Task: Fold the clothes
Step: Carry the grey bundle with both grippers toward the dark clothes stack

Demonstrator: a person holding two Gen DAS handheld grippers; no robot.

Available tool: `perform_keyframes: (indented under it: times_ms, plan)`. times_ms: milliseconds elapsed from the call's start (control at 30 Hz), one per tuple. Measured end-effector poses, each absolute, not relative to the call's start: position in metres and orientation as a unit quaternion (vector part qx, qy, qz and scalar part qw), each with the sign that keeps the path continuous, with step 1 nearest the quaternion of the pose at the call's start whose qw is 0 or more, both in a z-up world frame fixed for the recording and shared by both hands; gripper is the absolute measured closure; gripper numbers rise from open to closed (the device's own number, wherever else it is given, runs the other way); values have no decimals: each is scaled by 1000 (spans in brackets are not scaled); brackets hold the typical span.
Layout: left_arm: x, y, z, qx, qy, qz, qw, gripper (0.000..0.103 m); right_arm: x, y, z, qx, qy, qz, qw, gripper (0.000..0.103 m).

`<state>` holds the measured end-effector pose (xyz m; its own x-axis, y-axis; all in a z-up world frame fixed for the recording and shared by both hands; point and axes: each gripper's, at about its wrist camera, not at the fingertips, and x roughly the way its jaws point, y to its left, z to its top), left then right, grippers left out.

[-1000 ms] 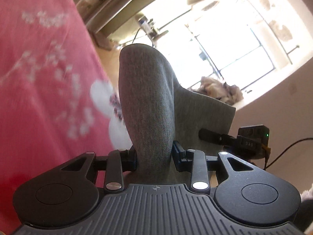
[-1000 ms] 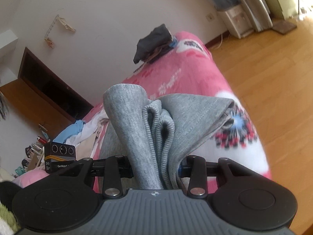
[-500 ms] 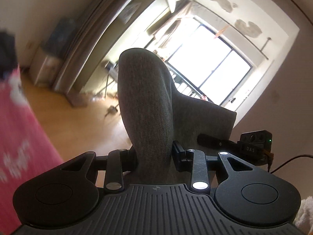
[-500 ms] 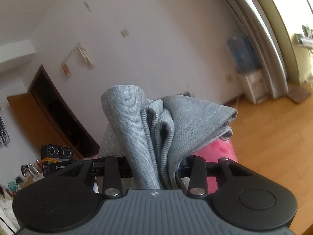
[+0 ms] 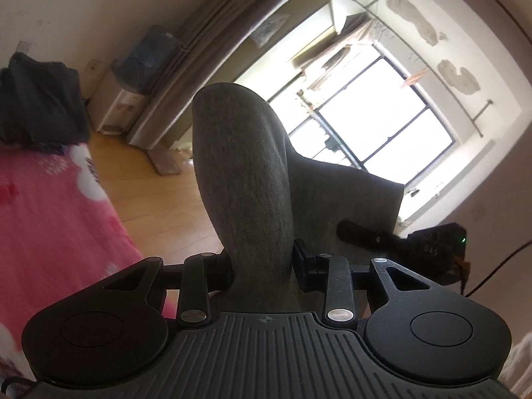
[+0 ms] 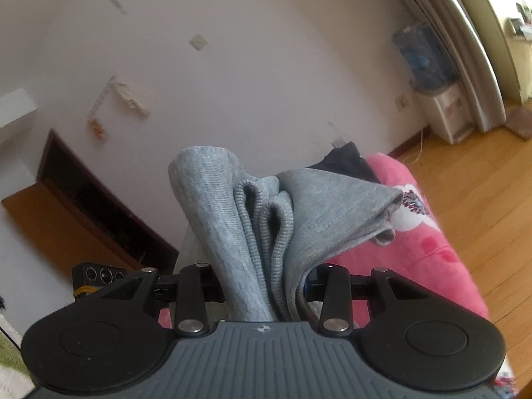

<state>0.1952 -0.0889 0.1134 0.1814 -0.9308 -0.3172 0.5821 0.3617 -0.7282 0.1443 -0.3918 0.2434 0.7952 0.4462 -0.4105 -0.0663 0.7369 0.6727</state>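
A grey knit garment [image 5: 242,179] is pinched in my left gripper [image 5: 261,266], and a thick fold of it stands up between the jaws. In the right wrist view the same grey garment [image 6: 266,219], with its ribbed hem bunched, is clamped in my right gripper [image 6: 264,286]. Both grippers are held high, above the pink floral bed cover [image 5: 50,219] [image 6: 415,252]. The cloth hides the fingertips in both views. The other gripper's camera body [image 5: 435,249] [image 6: 99,276] shows at the edge of each view.
A pile of dark clothes [image 5: 36,99] [image 6: 345,163] lies on the far end of the bed. Wooden floor [image 6: 482,199] runs beside the bed. A water dispenser [image 5: 133,86], a long curtain [image 5: 212,46], a bright window [image 5: 382,123] and a dark wooden shelf [image 6: 76,206] line the walls.
Both grippers rose with the grey garment still clamped. The bed sank lower in both views, and the walls, the window and the dark clothes pile came into sight.
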Motion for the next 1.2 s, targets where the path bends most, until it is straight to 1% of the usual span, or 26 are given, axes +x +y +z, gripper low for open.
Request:
perform_keyframes:
  times_ms: [100, 233, 367, 533, 633, 767, 933, 1000, 1067, 1133, 1200]
  plan:
    - [243, -90, 93, -251, 407, -488, 730, 71, 202, -386, 222, 358, 316, 136, 868, 62]
    - [311, -106, 57, -284, 434, -440, 733, 71, 293, -391, 190, 354, 346, 154, 855, 62]
    - [396, -121, 24, -337, 429, -386, 744, 71, 407, -418, 146, 341, 357, 204, 845, 62]
    - [494, -129, -8, -362, 418, -327, 767, 71, 559, -443, 95, 322, 366, 267, 831, 62]
    - [538, -126, -18, -365, 408, -297, 782, 71, 634, -441, 69, 310, 374, 298, 822, 62]
    - [580, -119, -37, -372, 410, -266, 789, 71, 708, -426, 40, 307, 392, 323, 805, 62]
    - [609, -112, -63, -374, 425, -248, 786, 70, 766, -406, 17, 281, 417, 341, 795, 62]
    - [619, -104, -79, -371, 439, -233, 784, 68, 776, -401, 7, 271, 426, 340, 793, 62]
    - [627, -99, -96, -375, 458, -211, 778, 60, 784, -399, -9, 272, 435, 329, 793, 62]
    - [633, -91, -109, -386, 472, -195, 768, 57, 790, -402, -29, 286, 443, 313, 790, 60]
    - [637, -91, -108, -386, 467, -191, 773, 54, 792, -409, -48, 320, 446, 294, 782, 51]
